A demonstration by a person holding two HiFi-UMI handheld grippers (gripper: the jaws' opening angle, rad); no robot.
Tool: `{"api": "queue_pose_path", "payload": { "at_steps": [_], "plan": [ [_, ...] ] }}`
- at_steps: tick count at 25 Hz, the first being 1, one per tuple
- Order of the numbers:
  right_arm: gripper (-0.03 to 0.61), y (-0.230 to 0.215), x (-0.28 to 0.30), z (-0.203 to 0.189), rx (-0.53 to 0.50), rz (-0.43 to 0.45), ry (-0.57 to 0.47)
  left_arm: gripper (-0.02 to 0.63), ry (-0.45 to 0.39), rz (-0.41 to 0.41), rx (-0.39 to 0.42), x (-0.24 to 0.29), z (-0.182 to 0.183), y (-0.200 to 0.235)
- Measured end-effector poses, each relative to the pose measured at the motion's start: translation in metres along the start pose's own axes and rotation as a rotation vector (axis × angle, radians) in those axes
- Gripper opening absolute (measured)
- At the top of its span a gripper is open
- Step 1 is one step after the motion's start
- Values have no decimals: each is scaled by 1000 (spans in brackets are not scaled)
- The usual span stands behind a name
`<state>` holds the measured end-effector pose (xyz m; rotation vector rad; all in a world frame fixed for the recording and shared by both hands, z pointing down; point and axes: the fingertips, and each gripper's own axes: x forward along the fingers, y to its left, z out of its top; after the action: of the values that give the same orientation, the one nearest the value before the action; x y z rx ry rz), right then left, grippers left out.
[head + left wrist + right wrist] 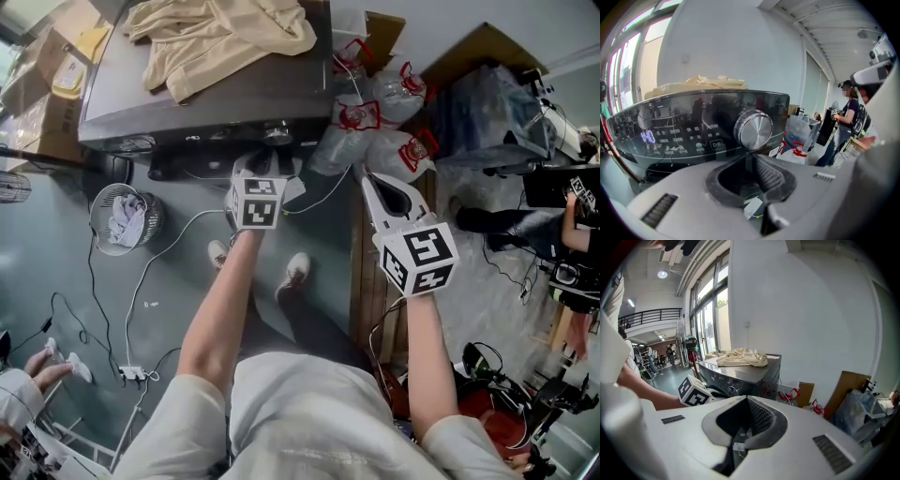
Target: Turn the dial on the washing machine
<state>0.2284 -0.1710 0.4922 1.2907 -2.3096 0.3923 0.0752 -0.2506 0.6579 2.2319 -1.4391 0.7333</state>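
Brushed steel, that's the dial (753,130): a round knob with a flat, finely brushed face and a shiny ridged ring around the edge. It sits toward the right end of the washing machine's (187,103) control panel (708,117). The panel is glossy black and gently curved, printed with small white symbols (675,140), with a glowing bluish readout (647,137) at the left. The machine's top is flat matte grey, with a rumpled cream cloth (220,33) heaped on it, all soft folds and creases.

The left gripper (268,167) is smooth white plastic with a black-and-white marker cube (258,202) on its back, and it's aimed at the panel. In the left gripper view its jaws are pinched together at the tips with nothing in them. All you see is the dark hollow behind the tips and the ribbed grey pads (771,174). The tips sit just below and in front of the dial. I can't tell if they actually touch it.

The right gripper (368,180) hangs off to the right of the machine, well apart from the dial. Same white shell and ribbed lining, jaws also closed tip to tip and empty.

On the floor beside the machine's right side there's a pile of crinkly clear plastic bags (380,127) with red handles.
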Motion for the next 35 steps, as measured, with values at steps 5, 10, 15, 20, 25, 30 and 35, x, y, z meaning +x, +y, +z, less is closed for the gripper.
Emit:
{"api": "queue_pose_path", "payload": {
  "at_steps": [5,10,15,20,25,30,35],
  "plan": [
    [14,0,-6,10,-4,-1,-20,109,-29,-9,-28,-34,4,10],
    [15,2,-5,21,-16,5,-35,109,-99,14,43,-52,40,16],
    [15,12,-4,23,-19,20,-36,109,-116,18,173,-52,61,8],
    [15,15,-7,18,-15,21,-30,126,-78,28,353,-40,62,-7],
    [15,13,-8,13,-6,14,-22,108,-58,50,308,-27,54,-3],
    [15,11,-8,8,6,10,-18,95,-76,69,279,-25,52,0],
    [15,13,-5,8,14,19,-19,87,-93,39,170,-26,47,2]
  ]
}}
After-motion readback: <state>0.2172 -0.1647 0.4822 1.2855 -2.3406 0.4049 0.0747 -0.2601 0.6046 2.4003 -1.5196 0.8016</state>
